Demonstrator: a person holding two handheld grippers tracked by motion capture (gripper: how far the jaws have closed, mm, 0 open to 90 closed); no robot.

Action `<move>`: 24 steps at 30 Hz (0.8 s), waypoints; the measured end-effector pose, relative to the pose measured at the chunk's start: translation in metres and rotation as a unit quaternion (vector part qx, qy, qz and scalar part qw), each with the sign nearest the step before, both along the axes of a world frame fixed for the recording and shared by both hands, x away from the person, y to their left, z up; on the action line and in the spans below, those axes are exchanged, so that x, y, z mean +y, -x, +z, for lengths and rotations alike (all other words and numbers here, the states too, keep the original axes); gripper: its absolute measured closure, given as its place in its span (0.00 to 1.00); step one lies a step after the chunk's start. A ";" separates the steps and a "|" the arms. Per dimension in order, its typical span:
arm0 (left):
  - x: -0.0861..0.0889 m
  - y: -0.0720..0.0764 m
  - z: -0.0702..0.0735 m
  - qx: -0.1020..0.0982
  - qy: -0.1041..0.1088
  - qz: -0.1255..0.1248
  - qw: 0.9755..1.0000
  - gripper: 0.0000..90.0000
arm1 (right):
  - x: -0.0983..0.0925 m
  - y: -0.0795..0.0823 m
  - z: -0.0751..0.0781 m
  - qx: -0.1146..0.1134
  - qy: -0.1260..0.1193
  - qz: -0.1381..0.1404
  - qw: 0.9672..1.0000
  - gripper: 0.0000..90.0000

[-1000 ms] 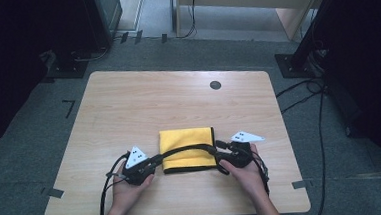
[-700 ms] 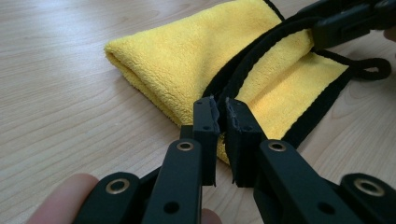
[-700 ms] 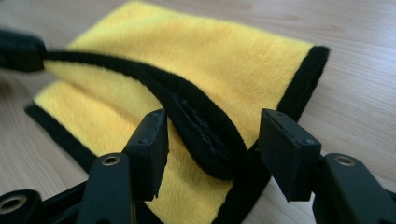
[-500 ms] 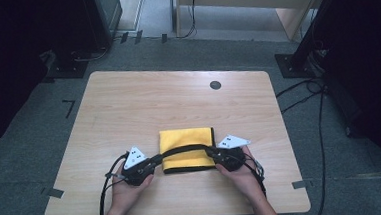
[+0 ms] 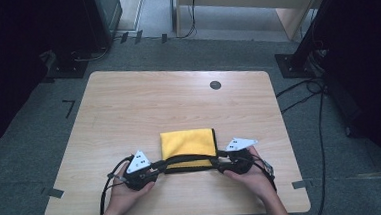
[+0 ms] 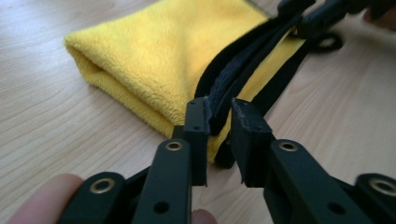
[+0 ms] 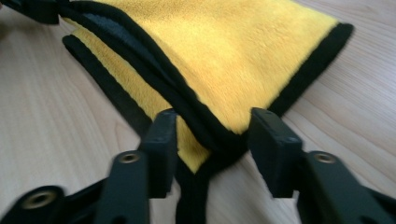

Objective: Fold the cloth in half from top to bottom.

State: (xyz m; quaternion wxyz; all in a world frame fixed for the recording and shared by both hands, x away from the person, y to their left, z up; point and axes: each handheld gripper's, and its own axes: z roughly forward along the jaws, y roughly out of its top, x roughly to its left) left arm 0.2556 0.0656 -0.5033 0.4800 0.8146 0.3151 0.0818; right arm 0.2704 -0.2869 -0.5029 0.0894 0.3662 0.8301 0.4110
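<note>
A folded yellow cloth (image 5: 188,142) with a black hem (image 5: 186,159) lies near the front of the wooden table (image 5: 178,103). The near hem arches up between the two grippers. My left gripper (image 5: 159,165) is at the hem's left end. In the left gripper view the hem (image 6: 233,70) rests against one pad, and the jaws (image 6: 219,121) have just been opening, leaving a narrow gap. My right gripper (image 5: 219,162) is at the right end. Its jaws (image 7: 212,135) have also just been opening and stand wide, with the hem (image 7: 140,60) and cloth corner (image 7: 233,56) loose between them.
A small dark round grommet (image 5: 215,85) sits in the tabletop at the back right. Cables (image 5: 303,95) trail over the grey floor to the right, beside a black stand base (image 5: 296,63). Another stand base (image 5: 71,67) is at the back left.
The right hand edged in toward the cloth, then back out a little. The left hand has kept still. The cloth lies where it was.
</note>
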 end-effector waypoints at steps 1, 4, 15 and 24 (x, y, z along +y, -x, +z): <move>0.004 -0.002 0.003 0.004 0.023 0.003 1.000 0.80 | -0.004 0.000 0.001 0.004 -0.002 0.000 1.000 0.55; 0.009 -0.004 0.006 0.013 0.053 0.008 0.998 0.75 | -0.017 0.002 0.004 0.014 -0.013 -0.010 1.000 0.54; -0.014 -0.002 -0.005 0.022 0.009 0.040 0.999 0.74 | 0.000 0.003 0.011 -0.002 -0.062 -0.095 0.994 0.68; -0.019 0.008 -0.009 -0.039 -0.087 -0.036 0.995 0.77 | 0.010 0.005 0.000 0.049 -0.031 -0.176 0.983 0.73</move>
